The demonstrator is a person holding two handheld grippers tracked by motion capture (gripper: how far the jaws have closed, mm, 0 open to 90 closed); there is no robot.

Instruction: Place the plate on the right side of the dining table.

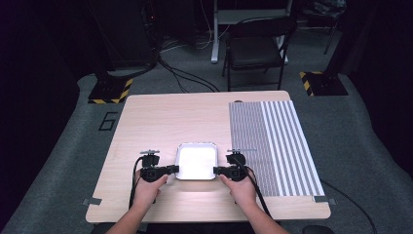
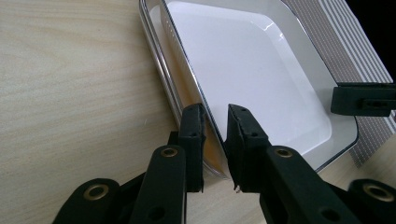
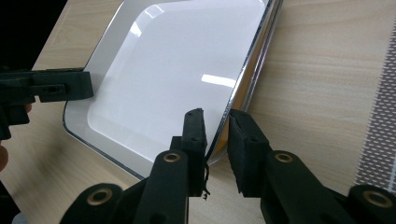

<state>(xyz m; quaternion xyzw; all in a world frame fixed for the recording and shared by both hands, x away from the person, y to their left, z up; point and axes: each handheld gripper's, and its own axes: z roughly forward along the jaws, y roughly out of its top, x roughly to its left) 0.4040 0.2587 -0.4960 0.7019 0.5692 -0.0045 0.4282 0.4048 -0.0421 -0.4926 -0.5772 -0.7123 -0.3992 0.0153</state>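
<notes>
A square white tray (image 1: pixel 196 145) with a shiny metal rim lies on the pale wooden table (image 1: pixel 156 122), near its front middle. My left gripper (image 1: pixel 176 169) meets the tray's left edge and my right gripper (image 1: pixel 215 170) meets its right edge, each held in a hand. In the left gripper view the tray (image 2: pixel 243 60) slants away, and my left gripper (image 2: pixel 215 116) has its jaws close together astride the rim; the right gripper's jaw (image 2: pixel 364 99) shows at the far side. In the right gripper view my right gripper (image 3: pixel 217 121) pinches the rim of the tray (image 3: pixel 173 60) the same way, with the left gripper's jaw (image 3: pixel 56 86) opposite.
A grey striped mat (image 1: pixel 275 141) covers the right part of the table. Behind the table stand a black chair (image 1: pixel 255 48) and cables on the grey floor. The person's forearms come in over the table's front edge.
</notes>
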